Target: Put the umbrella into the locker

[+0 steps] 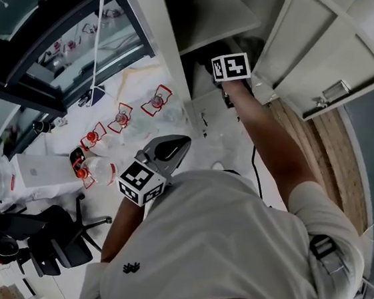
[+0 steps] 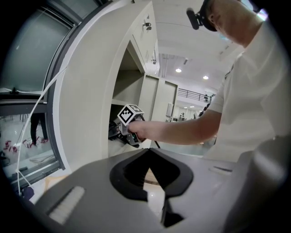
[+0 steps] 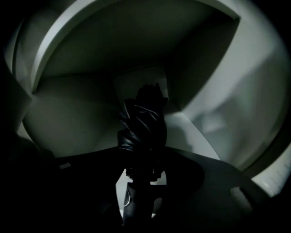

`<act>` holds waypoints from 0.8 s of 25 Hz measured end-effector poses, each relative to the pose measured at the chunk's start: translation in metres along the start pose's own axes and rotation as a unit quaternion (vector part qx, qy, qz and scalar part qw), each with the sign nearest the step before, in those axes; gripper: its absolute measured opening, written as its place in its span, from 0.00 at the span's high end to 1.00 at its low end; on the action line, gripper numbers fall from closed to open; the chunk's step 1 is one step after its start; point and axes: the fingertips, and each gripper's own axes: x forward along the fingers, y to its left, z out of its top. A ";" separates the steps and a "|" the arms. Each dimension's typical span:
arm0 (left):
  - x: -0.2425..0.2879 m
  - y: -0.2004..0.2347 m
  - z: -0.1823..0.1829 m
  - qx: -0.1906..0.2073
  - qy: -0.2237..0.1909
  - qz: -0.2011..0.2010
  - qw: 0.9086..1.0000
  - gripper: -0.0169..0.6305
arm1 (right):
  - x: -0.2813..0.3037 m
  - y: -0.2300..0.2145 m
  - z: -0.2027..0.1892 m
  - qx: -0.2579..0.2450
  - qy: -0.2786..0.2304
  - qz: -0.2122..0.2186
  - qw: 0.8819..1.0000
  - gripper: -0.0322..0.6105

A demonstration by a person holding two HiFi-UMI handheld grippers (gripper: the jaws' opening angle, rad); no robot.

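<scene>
**Item: umbrella** (image 3: pixel 142 125). Black and folded. The canopy is wrapped in tight twisted pleats around the shaft, with a ribbed collar below the fabric and a dark handle nearest the camera. A small pale ring or strap loop shows at the handle's side. In the right gripper view it points away from the camera into the compartment. Whether its far tip touches the back wall cannot be told.

**Location:** inside the locker (image 1: pixel 209 14), in the open compartment under a horizontal shelf (image 2: pixel 125 101).

**Right tool** (image 3: pixel 141 159). The jaws are clamped on the umbrella at its handle end. The person's right arm (image 1: pixel 274 149) is stretched forward. The marker cube (image 1: pixel 231 67) sits at the mouth of the compartment, and everything forward of it is lost in shadow in the head view.

**Left tool** (image 2: pixel 148 152). The jaws are together with nothing between them. It is held low and close to the person's torso, well apart from the locker, and its marker cube (image 1: pixel 141 182) faces up.

**Container: locker.** Pale cream metal. Its door (image 1: pixel 319 53) is swung wide open to the right and has a latch fitting (image 1: pixel 332 94) on the inner face. The interior walls (image 3: pixel 82 113) are plain and dim. The umbrella and the right tool are the only contents that can be made out.

**Surroundings:** a black office chair (image 1: pixel 56 238) stands on the floor at lower left.
</scene>
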 end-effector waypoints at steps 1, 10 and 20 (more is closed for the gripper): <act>-0.001 0.001 0.000 0.000 0.000 0.000 1.000 0.89 | 0.001 0.000 0.001 -0.003 0.002 -0.003 1.000 0.57; -0.006 0.005 0.000 0.002 0.001 -0.008 1.000 0.89 | 0.006 -0.003 0.000 -0.016 0.019 -0.011 1.000 0.57; -0.021 0.001 -0.010 0.002 0.004 -0.031 1.000 0.89 | -0.022 0.000 0.001 -0.028 -0.005 -0.015 0.999 0.56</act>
